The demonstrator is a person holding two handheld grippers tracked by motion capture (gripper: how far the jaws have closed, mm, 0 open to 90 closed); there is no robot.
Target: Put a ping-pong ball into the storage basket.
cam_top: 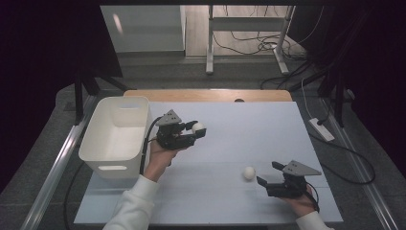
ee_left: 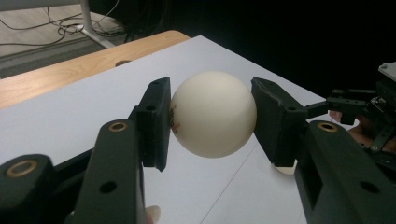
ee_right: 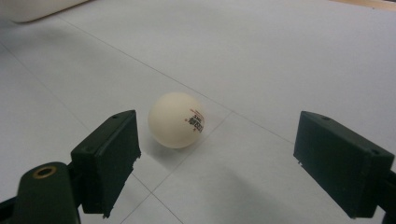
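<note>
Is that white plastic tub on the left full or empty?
Empty: the white plastic tub shows only its bare white inside from above. Both small white balls are outside it.

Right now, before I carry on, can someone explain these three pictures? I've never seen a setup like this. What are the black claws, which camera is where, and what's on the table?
The black claws are hand-held grippers: a person holds one in each hand, no robot arm. The wide picture looks down from above the person's side of the table. The other two come from small cameras riding on the grippers, looking along their jaws.

The left gripper is shut on a white ball, pinched between its two pads, near a white bin at the table's left side. The right gripper is open, jaws wide apart. A second white ball with small printed lettering lies on the table just ahead of it, nearer one jaw, touching neither.
</note>
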